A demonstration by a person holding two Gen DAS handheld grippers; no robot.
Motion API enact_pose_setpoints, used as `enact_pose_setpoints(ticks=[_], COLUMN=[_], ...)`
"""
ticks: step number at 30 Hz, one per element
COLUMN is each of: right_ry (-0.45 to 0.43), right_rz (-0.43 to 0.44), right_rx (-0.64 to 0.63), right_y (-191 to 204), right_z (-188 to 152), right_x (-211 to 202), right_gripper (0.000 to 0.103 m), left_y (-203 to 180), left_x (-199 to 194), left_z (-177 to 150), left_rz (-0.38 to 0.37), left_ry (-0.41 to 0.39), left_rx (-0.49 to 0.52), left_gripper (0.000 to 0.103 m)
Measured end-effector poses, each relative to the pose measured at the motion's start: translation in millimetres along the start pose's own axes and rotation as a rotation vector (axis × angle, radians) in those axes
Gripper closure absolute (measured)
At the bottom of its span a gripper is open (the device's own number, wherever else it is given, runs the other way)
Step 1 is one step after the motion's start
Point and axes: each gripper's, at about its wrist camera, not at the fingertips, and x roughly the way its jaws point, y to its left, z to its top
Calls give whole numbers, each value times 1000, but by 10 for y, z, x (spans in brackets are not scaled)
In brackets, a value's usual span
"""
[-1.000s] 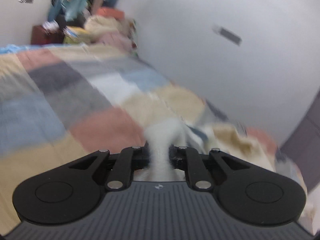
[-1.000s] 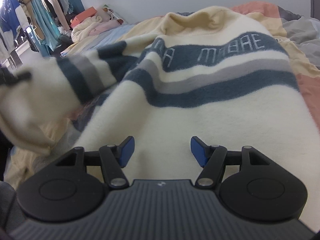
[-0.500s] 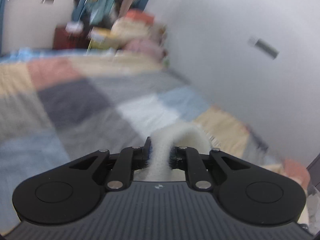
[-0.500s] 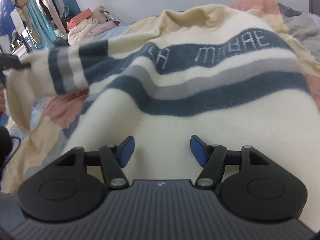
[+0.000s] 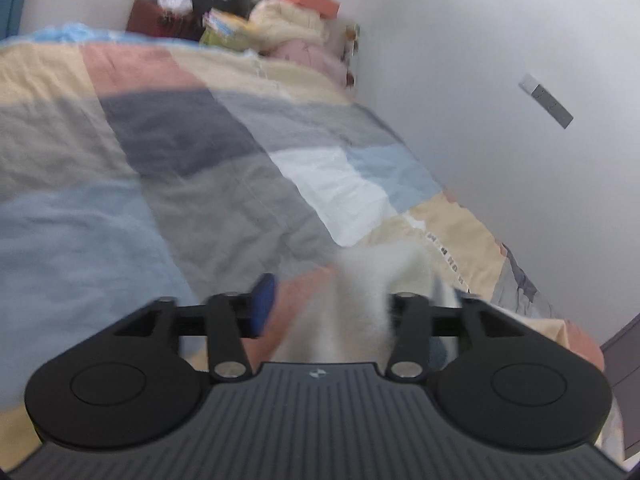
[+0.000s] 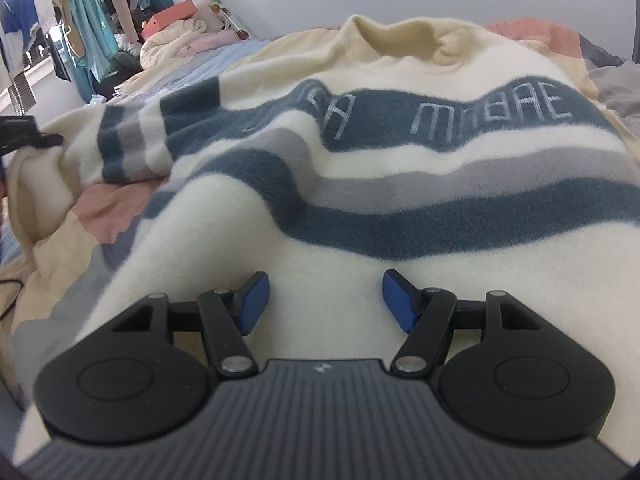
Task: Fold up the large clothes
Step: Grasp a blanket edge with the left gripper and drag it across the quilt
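- Right gripper [image 6: 324, 300] up close, jaws spread wide with nothing between them, blue pads [image 6: 253, 302] poised just above the cream body of the sweater [image 6: 360, 208].
- The sweater lies spread across the bed, its navy and grey stripes and lettered band running across the chest, collar [image 6: 404, 40] at the far end.
- Off to the left, the striped sleeve [image 6: 132, 148] stretches out sideways toward the other gripper's dark tip at the frame edge.
- Left gripper [image 5: 326, 304] now: jaws apart, a blurred fluffy white piece of sleeve [image 5: 360, 300] lying against the right finger; whether it is gripped at all, I cannot tell.
- Beyond it, the patchwork bedspread [image 5: 200, 160] in grey, blue, peach and cream.
- Further back, a heap of bedding [image 5: 288, 24] against the white wall [image 5: 500, 80].
- Hanging clothes [image 6: 88, 20] at the far left.
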Motion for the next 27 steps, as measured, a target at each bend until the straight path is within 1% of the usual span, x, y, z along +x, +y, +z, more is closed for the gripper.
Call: enact_pose_setpoints(ticks=[4,8,10,12,14,18,21,22,25,27], right_ry=[6,11,15,18,21,22,25,26,27,27], right_rz=[-2,1,4,10,11,11,10,10,9,9], right_rx=[0,8,17,26,20,19,21,24,23,23], right_y=[35,34,41,43,59,74,72,69,76,75], right_z=[-8,-29,-35,-42,-53,-76,-73,-74,-75,-74], right_x=[-31,-70,-88,-110,-130,-156,-152,-149,-147,-146], right_gripper=[37,37,37,37,37,37,37,37,37,37], left_y=[94,191,247,285,308,295,269,264,282,318], left_x=[-353,-652,-769,-832,-905,-1066,-1162,-1171,-1115,-1025], left_z=[-56,-201,-282,-330,-369,-435,-476,-484,-485,-493], left_rz=[-10,-11,-15,-27,-40,-47,-59,-64,-24,0], left_ry=[-30,-37,-24,16,46,28,-15,-19,16,62], left_rx=[-51,-116,-157,-178,-187,-213,-222,-226,-224,-239], left_gripper=[36,35,32,29,29,28,28,28,28,28])
